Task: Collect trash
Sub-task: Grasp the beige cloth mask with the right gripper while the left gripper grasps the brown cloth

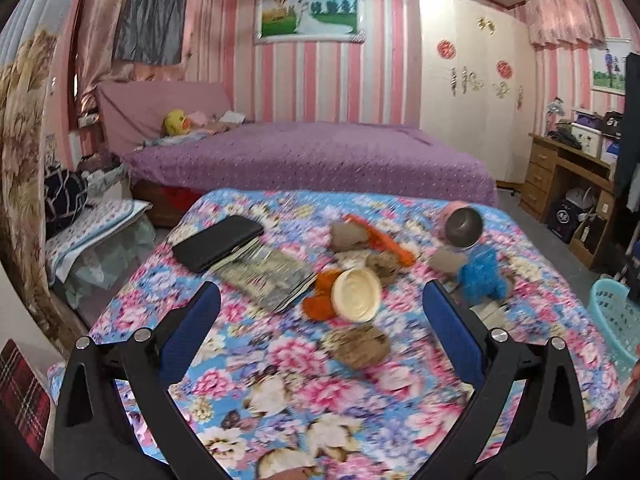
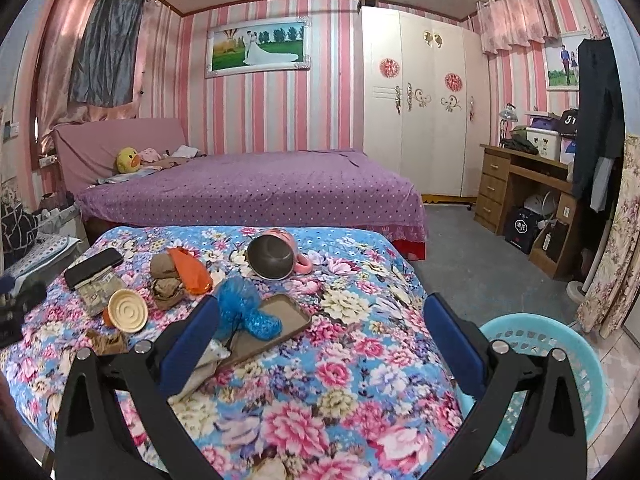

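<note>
On the floral cover (image 1: 280, 380) lie crumpled brown paper wads (image 1: 358, 344) (image 2: 166, 290), an orange wrapper (image 1: 384, 240) (image 2: 192, 270), a blue crumpled bag (image 1: 480, 278) (image 2: 244, 308) and a cream round lid (image 1: 356, 294) (image 2: 127, 311). My left gripper (image 1: 320, 332) hangs open above the table, the nearest brown wad between its fingers' line of sight. My right gripper (image 2: 320, 338) is open over the table's right part, with the blue bag just beyond its left finger (image 2: 192, 344). A turquoise basket (image 2: 560, 356) (image 1: 616, 320) stands on the floor at the right.
A pink mug (image 2: 276, 258) lies on its side. A black wallet (image 1: 218, 248) and booklets (image 1: 268, 280) sit at the left, a brown phone case (image 2: 272, 328) under the blue bag. A purple bed (image 2: 256, 192), wardrobe (image 2: 424, 112) and desk (image 2: 520, 184) stand beyond.
</note>
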The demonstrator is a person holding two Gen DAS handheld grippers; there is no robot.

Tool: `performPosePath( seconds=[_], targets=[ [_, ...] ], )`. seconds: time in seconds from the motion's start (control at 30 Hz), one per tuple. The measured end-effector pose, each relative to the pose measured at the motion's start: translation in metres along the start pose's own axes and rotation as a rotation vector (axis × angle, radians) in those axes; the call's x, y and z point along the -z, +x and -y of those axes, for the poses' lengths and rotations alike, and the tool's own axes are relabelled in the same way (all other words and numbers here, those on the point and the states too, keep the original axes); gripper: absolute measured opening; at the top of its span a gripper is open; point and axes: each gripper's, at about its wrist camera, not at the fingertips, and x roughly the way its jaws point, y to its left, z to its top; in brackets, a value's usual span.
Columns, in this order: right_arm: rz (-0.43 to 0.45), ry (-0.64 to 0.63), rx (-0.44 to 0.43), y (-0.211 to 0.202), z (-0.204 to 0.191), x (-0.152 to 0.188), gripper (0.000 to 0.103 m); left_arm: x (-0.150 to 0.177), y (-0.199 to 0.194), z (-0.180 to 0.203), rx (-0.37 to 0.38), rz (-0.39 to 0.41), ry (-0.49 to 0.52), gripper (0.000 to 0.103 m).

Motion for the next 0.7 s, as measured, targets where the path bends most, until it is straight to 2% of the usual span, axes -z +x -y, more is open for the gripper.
performPosePath(
  seconds=[0.17,0.3,0.43,0.57,0.7],
  targets=[
    [-0.024,0.011,0.022,0.019,0.002,0.002,0.099,0.011,0.018,-0.021,-0.032,-0.055,-0.003,0.098],
    [-0.03,0.0,0.026,0.03,0.003,0.015,0.099,0.024,0.031,-0.028,-0.005,-0.112,0.014,0.098],
    [-0.096,-0.007,0.005,0.046,0.005,0.025,0.099,0.035,0.043,-0.022,0.01,-0.155,0.029,0.098],
    [-0.065,-0.013,0.002,0.049,0.008,0.027,0.099,0.037,0.057,-0.007,0.027,-0.189,0.03,0.098],
    [-0.113,-0.02,0.006,0.059,0.011,0.032,0.099,0.036,0.073,0.006,0.037,-0.213,0.011,0.098]
  ],
)
